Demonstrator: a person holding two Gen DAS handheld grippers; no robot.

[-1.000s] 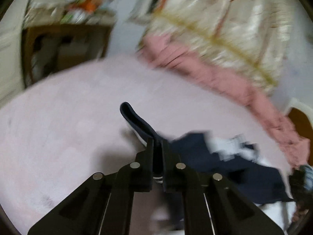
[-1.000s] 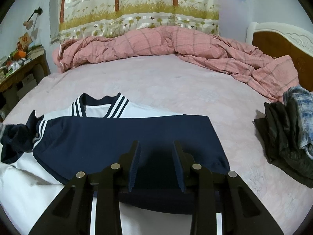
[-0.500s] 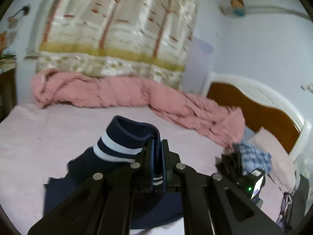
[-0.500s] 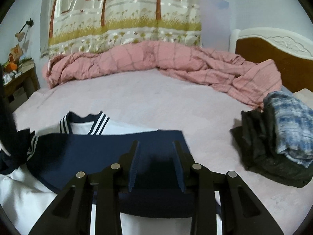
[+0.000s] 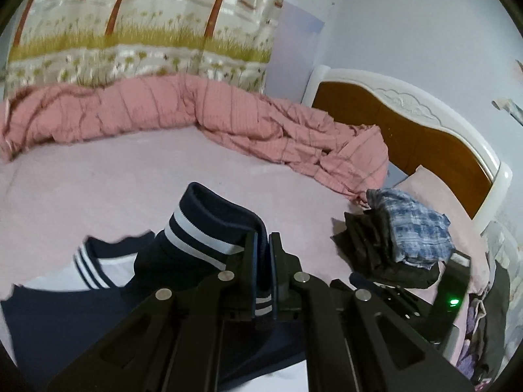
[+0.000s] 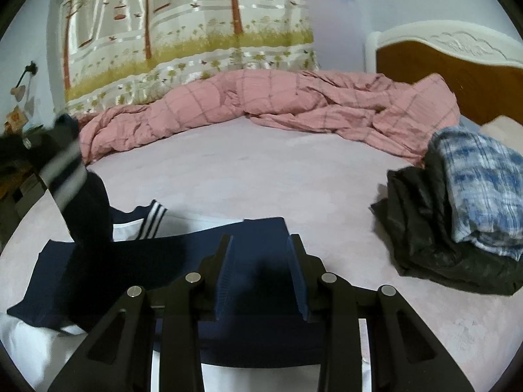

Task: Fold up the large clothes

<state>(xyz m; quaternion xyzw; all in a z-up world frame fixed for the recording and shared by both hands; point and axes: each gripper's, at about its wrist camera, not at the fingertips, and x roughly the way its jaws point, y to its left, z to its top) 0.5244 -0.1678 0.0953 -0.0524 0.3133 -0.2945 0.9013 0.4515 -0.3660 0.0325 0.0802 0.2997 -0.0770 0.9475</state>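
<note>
A: Left gripper point(image 5: 263, 251): fingers pressed almost together on the navy sleeve cuff point(image 5: 209, 225) with its two white stripes. Cuff is lifted off the bed point(image 5: 98, 183); the sleeve hangs down to the garment below.

B: Confirmed from the right wrist view. The raised sleeve point(image 6: 78, 196) shows blurred at the left, above the top's left shoulder. Right gripper point(image 6: 261, 274)?

A: Fingers spread wide, nothing between them. It hovers over the folded navy panel; contact with the cloth cannot be told.

B: Garment location?

A: Navy-and-white top point(image 6: 183, 254) lies flat at the near edge of the bed. Striped collar point(image 6: 152, 217) points toward the far edge, navy panel folded across the chest, white fabric showing at the near side.

B: Other items?

A: Pink checked quilt point(image 6: 294, 101) bunched along the far edge, running round to the headboard point(image 6: 457, 62). Stack of folded clothes near the right edge: blue plaid piece point(image 6: 480, 189) on top of a dark garment point(image 6: 421, 228), well apart from the top. Tree-print curtain point(image 6: 183, 26) behind the quilt.
</note>
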